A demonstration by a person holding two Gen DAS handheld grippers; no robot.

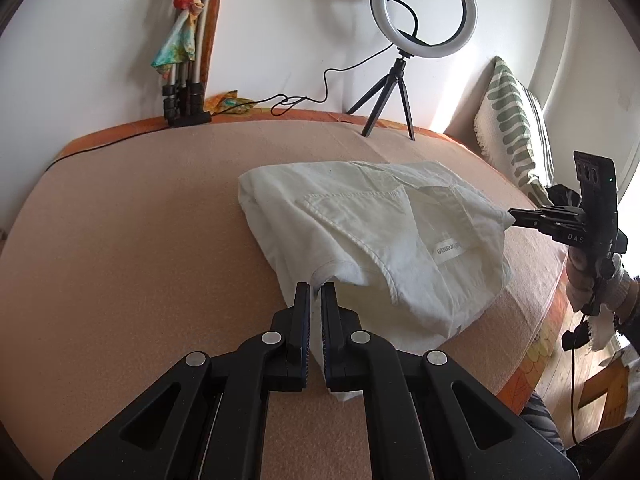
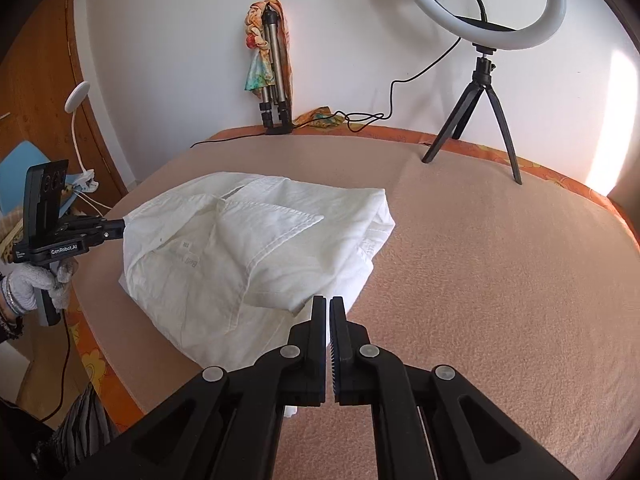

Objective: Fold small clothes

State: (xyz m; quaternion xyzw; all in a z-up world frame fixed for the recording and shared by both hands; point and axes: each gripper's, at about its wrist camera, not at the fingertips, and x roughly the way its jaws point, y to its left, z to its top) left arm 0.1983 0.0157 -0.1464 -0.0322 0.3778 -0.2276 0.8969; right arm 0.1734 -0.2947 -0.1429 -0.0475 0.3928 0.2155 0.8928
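Note:
A small white garment (image 1: pixel 372 236) with a label lies partly folded on the pink-covered table (image 1: pixel 140 240). It also shows in the right wrist view (image 2: pixel 248 248). My left gripper (image 1: pixel 315 286) is shut on the garment's near edge, with white cloth pinched between its fingers. In the right wrist view the left gripper (image 2: pixel 122 232) holds the garment's left corner. My right gripper (image 2: pixel 329 300) is shut on the garment's near edge. In the left wrist view the right gripper (image 1: pixel 510 216) grips the garment's right corner, lifting it slightly.
A ring light on a black tripod (image 1: pixel 424 12) stands at the table's far edge, its cable (image 1: pixel 304 98) trailing left. A folded tripod wrapped in colourful cloth (image 1: pixel 188 60) leans on the wall. A striped cushion (image 1: pixel 516 128) lies at the right. The table edge (image 2: pixel 92 356) drops off near left.

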